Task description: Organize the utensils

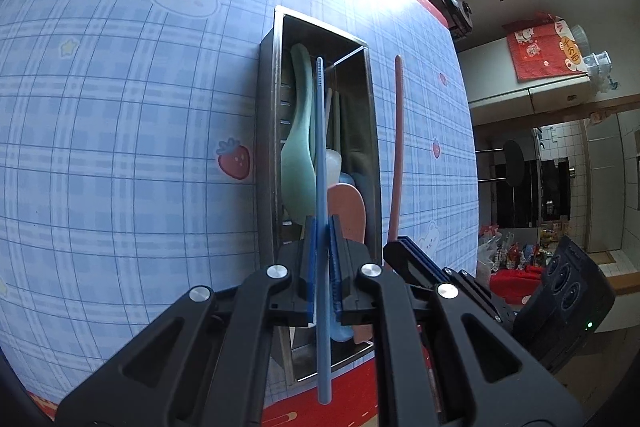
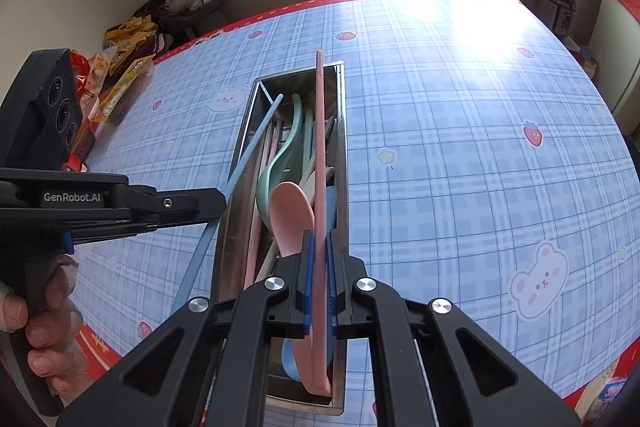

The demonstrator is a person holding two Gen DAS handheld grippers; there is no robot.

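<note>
- The left gripper [image 1: 322, 263] has its jaws clamped on a blue chopstick [image 1: 320, 155], which runs straight out ahead between the blue pads [image 1: 309, 267] and also sticks back behind them toward the camera.
- In the left wrist view that blue chopstick hangs above a long metal utensil box [image 1: 276, 115] standing on the surface [image 1: 120, 107], which wears a blue plaid cloth with bears and strawberries.
- The right gripper [image 2: 318, 267] has its jaws clamped on a pink chopstick [image 2: 319, 147], gripped the same way, its ridged tip reaching past the far end of the metal utensil box [image 2: 342, 147].
- Inside the box, in the right wrist view, lie a mint green spoon [image 2: 276, 163], a pink spoon [image 2: 292, 215], part of a blue spoon [image 2: 289, 359] at the near end, and several pale sticks along the left wall.
- The left wrist view shows the same contents: the mint green spoon [image 1: 298, 163], the pink spoon [image 1: 348, 211], and a thin divider across the far part of the box.
- From the right wrist view the left gripper [image 2: 216, 205] comes in from the left edge, a person's hand [image 2: 36, 327] around its handle, the blue chopstick [image 2: 248, 155] slanting so its tip crosses above the box's far left corner.
- From the left wrist view the pink chopstick [image 1: 397, 147] stands just to the right of the box, with the right gripper [image 1: 404, 247] beneath it.
- Snack packets [image 2: 116, 67] lie at the far left edge of the surface [image 2: 460, 147].
</note>
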